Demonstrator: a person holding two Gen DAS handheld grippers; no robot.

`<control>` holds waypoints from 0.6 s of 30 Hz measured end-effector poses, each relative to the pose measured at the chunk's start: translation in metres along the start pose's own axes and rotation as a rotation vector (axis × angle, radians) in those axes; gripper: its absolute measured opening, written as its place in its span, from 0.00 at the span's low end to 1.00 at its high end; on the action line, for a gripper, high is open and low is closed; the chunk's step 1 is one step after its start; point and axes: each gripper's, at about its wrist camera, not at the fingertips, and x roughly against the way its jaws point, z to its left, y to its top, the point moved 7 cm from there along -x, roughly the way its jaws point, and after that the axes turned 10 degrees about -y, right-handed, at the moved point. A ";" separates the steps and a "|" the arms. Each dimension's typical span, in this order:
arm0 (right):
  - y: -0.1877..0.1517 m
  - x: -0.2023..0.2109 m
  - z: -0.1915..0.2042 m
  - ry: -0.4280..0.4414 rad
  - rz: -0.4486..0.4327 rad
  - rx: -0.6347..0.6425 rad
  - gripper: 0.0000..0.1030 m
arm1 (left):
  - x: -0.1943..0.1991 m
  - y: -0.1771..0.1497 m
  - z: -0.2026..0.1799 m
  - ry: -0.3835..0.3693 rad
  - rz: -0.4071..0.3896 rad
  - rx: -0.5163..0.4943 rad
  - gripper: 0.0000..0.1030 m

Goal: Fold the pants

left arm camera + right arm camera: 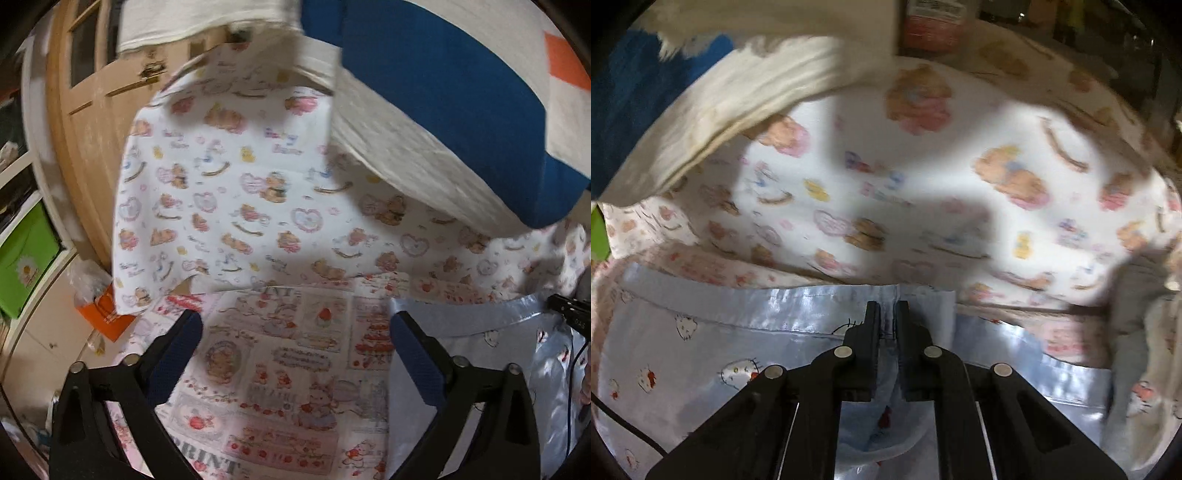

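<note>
the pants (701,354) are pale blue, shiny satin-like fabric printed with small white cartoon cat faces, lying spread on a bed covered by a pink and red picture-print sheet (288,369), with a white cloth printed with teddy bears (229,192) lying just beyond them. in the left wrist view, the left gripper (295,347) stands wide apart with blue-padded fingers (173,354), nothing between them but the picture-print sheet below; the pants' edge lies at the right finger and runs off to the right. this view alone shows a wooden door (92,92) and a green box (26,266) at far left, an orange bag (110,317) by the bed edge, and a large white, blue and orange cushion (461,110) at upper right. in the right wrist view, the pants fill the lower half, a stitched band crossing left to right, and the right gripper (886,317) is pinched nearly closed on a ridge of the blue fabric at that band. the view is blurred, and only here does a red-labelled container (934,26) show at top.
</note>
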 end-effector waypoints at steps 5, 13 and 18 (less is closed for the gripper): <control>-0.008 0.002 0.001 0.016 0.012 0.021 0.08 | -0.026 -0.005 -0.025 -0.185 0.112 -0.020 0.69; -0.009 0.007 0.003 0.040 -0.007 0.016 0.08 | -0.067 -0.006 -0.051 -0.230 0.234 -0.048 0.45; -0.008 0.009 0.005 0.057 -0.010 0.000 0.08 | -0.081 -0.009 -0.055 -0.271 0.264 0.015 0.05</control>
